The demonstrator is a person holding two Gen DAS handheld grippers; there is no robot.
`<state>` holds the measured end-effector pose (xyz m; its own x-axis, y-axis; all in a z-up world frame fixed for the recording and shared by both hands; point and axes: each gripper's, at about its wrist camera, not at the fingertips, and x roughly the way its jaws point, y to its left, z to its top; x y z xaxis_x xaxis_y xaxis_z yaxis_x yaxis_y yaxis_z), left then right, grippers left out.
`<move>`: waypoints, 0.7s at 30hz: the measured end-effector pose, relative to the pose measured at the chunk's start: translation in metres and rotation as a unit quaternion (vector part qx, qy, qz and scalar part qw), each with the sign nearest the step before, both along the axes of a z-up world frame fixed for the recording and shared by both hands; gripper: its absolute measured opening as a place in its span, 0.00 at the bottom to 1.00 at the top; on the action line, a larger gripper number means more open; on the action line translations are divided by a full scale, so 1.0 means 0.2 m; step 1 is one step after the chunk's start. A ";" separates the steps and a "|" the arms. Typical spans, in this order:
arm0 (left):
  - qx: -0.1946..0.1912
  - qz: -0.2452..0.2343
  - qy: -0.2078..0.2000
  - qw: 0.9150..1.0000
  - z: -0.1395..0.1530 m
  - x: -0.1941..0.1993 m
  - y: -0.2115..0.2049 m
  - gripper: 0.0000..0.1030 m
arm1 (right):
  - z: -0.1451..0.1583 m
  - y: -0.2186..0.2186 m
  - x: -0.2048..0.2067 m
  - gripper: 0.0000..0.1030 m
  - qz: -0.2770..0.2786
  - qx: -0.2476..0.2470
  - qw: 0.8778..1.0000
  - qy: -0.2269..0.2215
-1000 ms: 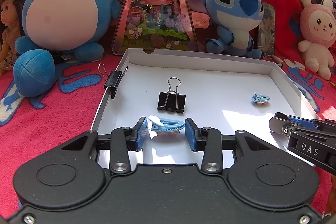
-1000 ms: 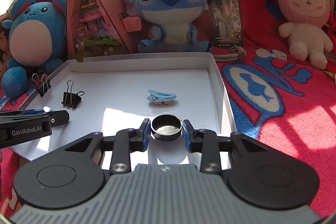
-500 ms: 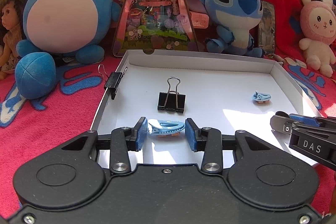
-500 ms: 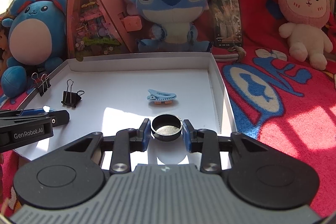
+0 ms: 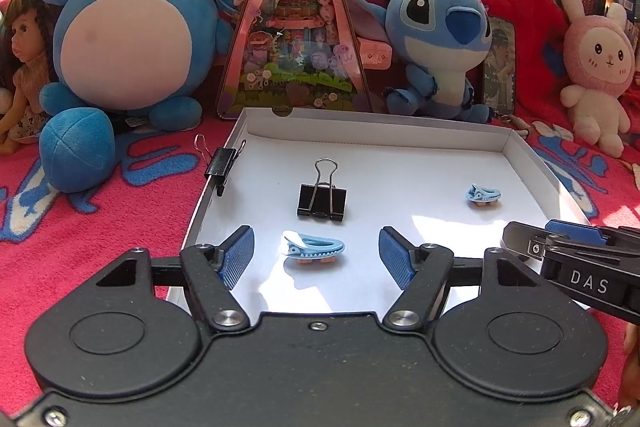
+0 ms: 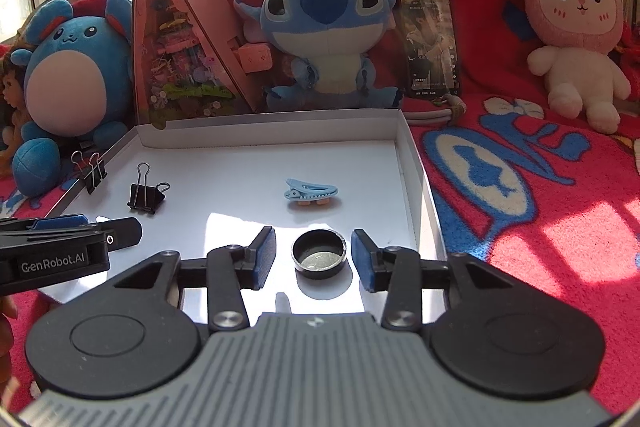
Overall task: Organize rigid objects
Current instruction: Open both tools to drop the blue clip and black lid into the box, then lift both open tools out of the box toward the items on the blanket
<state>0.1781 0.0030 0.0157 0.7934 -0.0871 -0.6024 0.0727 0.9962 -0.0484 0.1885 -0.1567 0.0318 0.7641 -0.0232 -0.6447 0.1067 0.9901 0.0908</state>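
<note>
A white shallow box (image 5: 372, 133) (image 6: 276, 131) lies on a red blanket. In the left wrist view my left gripper (image 5: 316, 255) has its jaws opening, and a blue shark hair clip (image 5: 313, 247) lies on the box floor between the pads, touching neither. In the right wrist view my right gripper (image 6: 314, 259) is opening too, with a small black round cap (image 6: 319, 254) resting free between its pads. A second blue hair clip (image 6: 311, 191) (image 5: 483, 194) lies further in. One black binder clip (image 5: 322, 197) (image 6: 145, 195) stands in the box, another (image 5: 221, 165) (image 6: 91, 169) is clamped on its left wall.
Plush toys line the back: a round blue one (image 5: 124, 43), a blue big-eared one (image 6: 324, 27) and a pink rabbit (image 6: 576, 35). A pink triangular toy case (image 5: 296, 39) and a phone (image 6: 430, 43) stand behind the box. A doll (image 5: 24, 67) sits far left.
Both grippers opened. The left let go of the blue hair clip, the right let go of the black cap; both things now rest on the box floor.
</note>
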 end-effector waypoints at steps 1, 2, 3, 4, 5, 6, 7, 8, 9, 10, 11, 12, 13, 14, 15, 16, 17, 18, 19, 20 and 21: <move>0.003 -0.001 -0.005 1.000 0.01 -0.01 0.00 0.72 | 0.01 0.00 -0.01 0.61 0.000 0.000 1.000 -0.003; 0.004 -0.003 -0.009 1.000 0.02 -0.03 -0.01 0.75 | 0.01 0.00 -0.02 0.62 0.000 0.000 1.000 -0.005; 0.005 -0.005 -0.012 1.000 0.03 -0.04 -0.01 0.75 | 0.02 0.00 -0.02 0.63 0.001 0.000 1.000 -0.007; 0.005 -0.008 -0.014 1.000 0.04 -0.05 -0.01 0.75 | 0.03 0.00 -0.03 0.64 0.001 0.001 1.000 -0.010; 0.006 -0.010 -0.015 1.000 0.04 -0.06 -0.01 0.76 | 0.04 -0.01 -0.04 0.66 0.001 0.001 1.000 -0.012; 0.006 -0.013 -0.016 1.000 0.05 -0.07 -0.01 0.77 | 0.05 -0.01 -0.05 0.67 0.003 0.000 1.000 -0.015; 0.006 -0.014 -0.018 1.000 0.06 -0.08 -0.01 0.77 | 0.05 -0.01 -0.06 0.68 0.004 -0.001 1.000 -0.018; 0.007 -0.015 -0.021 1.000 0.07 -0.10 -0.01 0.77 | 0.06 0.00 -0.08 0.70 0.005 -0.002 1.000 -0.021; 0.007 -0.016 -0.023 1.000 0.07 -0.11 -0.01 0.77 | 0.07 0.00 -0.09 0.72 0.007 -0.004 1.000 -0.024; 0.007 -0.017 -0.026 0.999 0.08 -0.12 0.00 0.78 | 0.08 0.00 -0.10 0.73 0.009 -0.006 1.000 -0.027; 0.006 -0.018 -0.028 0.999 0.09 -0.14 0.00 0.78 | 0.08 0.00 -0.11 0.74 0.011 -0.008 0.999 -0.029; 0.004 -0.019 -0.029 0.999 0.10 -0.15 0.00 0.78 | 0.09 0.00 -0.12 0.75 0.012 -0.009 0.999 -0.032; 0.002 -0.019 -0.030 0.999 0.10 -0.17 0.01 0.78 | 0.10 0.00 -0.13 0.76 0.014 -0.010 0.999 -0.033; -0.001 -0.020 -0.030 0.999 0.11 -0.18 0.01 0.78 | 0.10 0.00 -0.15 0.77 0.016 -0.011 0.999 -0.035; -0.003 -0.021 -0.030 0.999 0.11 -0.20 0.01 0.78 | 0.11 0.01 -0.16 0.78 0.017 -0.012 0.999 -0.036; -0.004 -0.022 -0.029 0.999 0.12 -0.21 0.02 0.78 | 0.11 0.01 -0.17 0.79 0.019 -0.013 0.999 -0.038; -0.006 -0.023 -0.030 0.999 0.12 -0.23 0.02 0.78 | 0.11 0.01 -0.18 0.80 0.019 -0.014 0.999 -0.038; -0.007 -0.024 -0.029 0.999 0.12 -0.24 0.02 0.78 | 0.12 0.01 -0.19 0.80 0.020 -0.015 0.999 -0.039; -0.009 -0.026 -0.030 0.999 0.13 -0.26 0.03 0.78 | 0.12 0.02 -0.20 0.80 0.021 -0.014 0.999 -0.038; -0.010 -0.027 -0.030 0.999 0.13 -0.28 0.03 0.78 | 0.12 0.02 -0.22 0.80 0.023 -0.012 0.999 -0.038; -0.010 -0.028 -0.030 0.999 0.13 -0.29 0.03 0.78 | 0.12 0.02 -0.23 0.81 0.024 -0.010 0.999 -0.039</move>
